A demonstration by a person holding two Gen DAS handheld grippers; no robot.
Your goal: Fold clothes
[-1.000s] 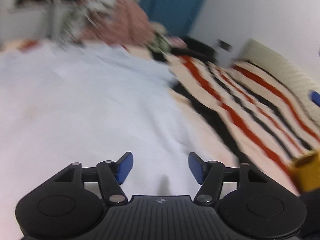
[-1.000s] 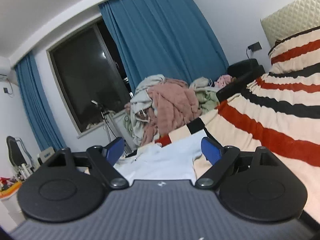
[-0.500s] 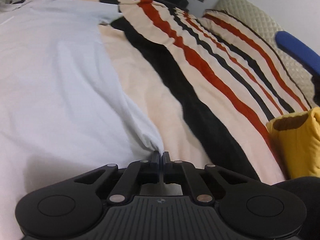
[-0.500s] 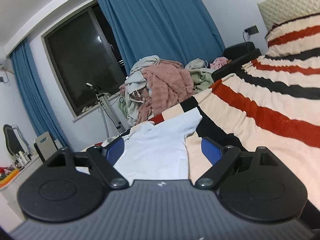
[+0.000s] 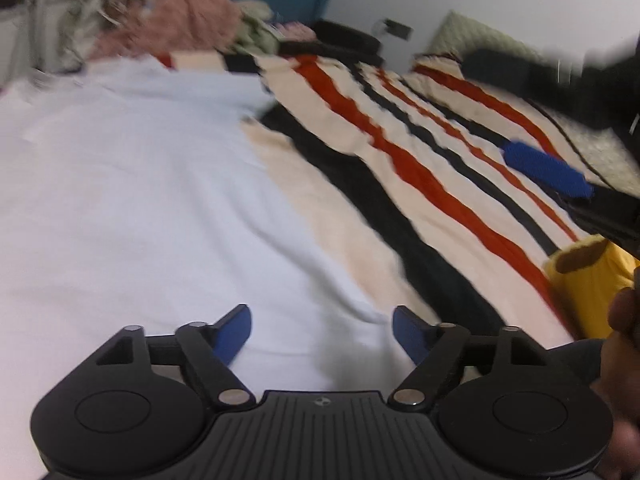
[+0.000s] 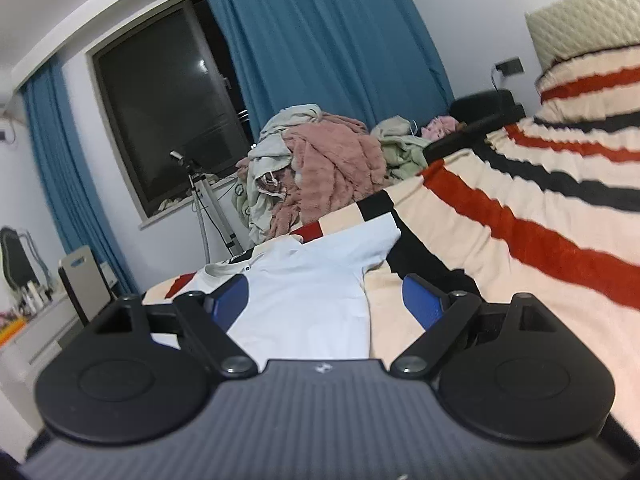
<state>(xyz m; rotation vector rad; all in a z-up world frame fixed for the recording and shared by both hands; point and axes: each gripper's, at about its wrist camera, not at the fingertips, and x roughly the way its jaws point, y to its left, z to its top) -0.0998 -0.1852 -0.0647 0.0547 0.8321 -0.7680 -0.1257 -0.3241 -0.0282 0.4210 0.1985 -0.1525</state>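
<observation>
A white short-sleeved shirt [image 5: 132,184] lies spread flat on the striped blanket [image 5: 400,152] of a bed. My left gripper [image 5: 322,330] is open and empty, just above the shirt's near right hem. The view is blurred by motion. My right gripper [image 6: 326,304] is open and empty, low over the blanket, with the shirt [image 6: 312,280] ahead, collar at the far end and one sleeve pointing right. A blue fingertip of the right gripper [image 5: 546,168] shows at the right of the left wrist view.
A pile of pink, grey and green clothes [image 6: 320,164] sits beyond the bed's far end, under a dark window with blue curtains [image 6: 320,40]. A yellow garment [image 5: 588,272] lies at the blanket's right edge. A tripod [image 6: 208,208] stands by the window. A padded headboard [image 6: 584,16] is at right.
Half a second ago my left gripper was shut on the shirt's hem corner; now it is open and lifted back, and the hem lies on the blanket. The right gripper stays open, slightly shifted.
</observation>
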